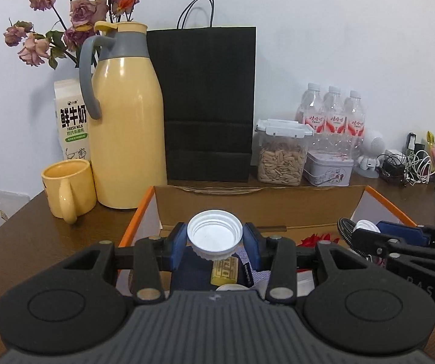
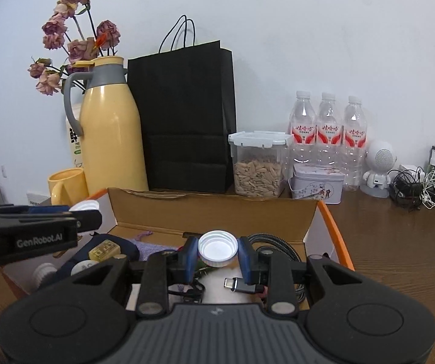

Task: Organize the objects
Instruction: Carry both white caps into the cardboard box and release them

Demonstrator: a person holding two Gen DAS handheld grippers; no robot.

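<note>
The left tongs (image 1: 214, 239) pinch a white screw cap (image 1: 214, 235), its open side facing up, above an open cardboard box (image 1: 259, 203) with orange edges. Behind the box on the brown worktop (image 1: 44, 236) stand a yellow mug (image 1: 68, 189), a yellow thermos jug (image 1: 123, 115) and a black paper bag (image 1: 208, 103). The right tongs (image 1: 366, 227) reach in from the right, gripping another white cap (image 1: 365, 226).

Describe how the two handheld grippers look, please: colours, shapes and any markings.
Both the left gripper and the right gripper are black, with blue fingers, silver pivot pins, round side discs and a ribbed grey centre plate. The left one's side reads "GenRobot.AI" in white.
</note>
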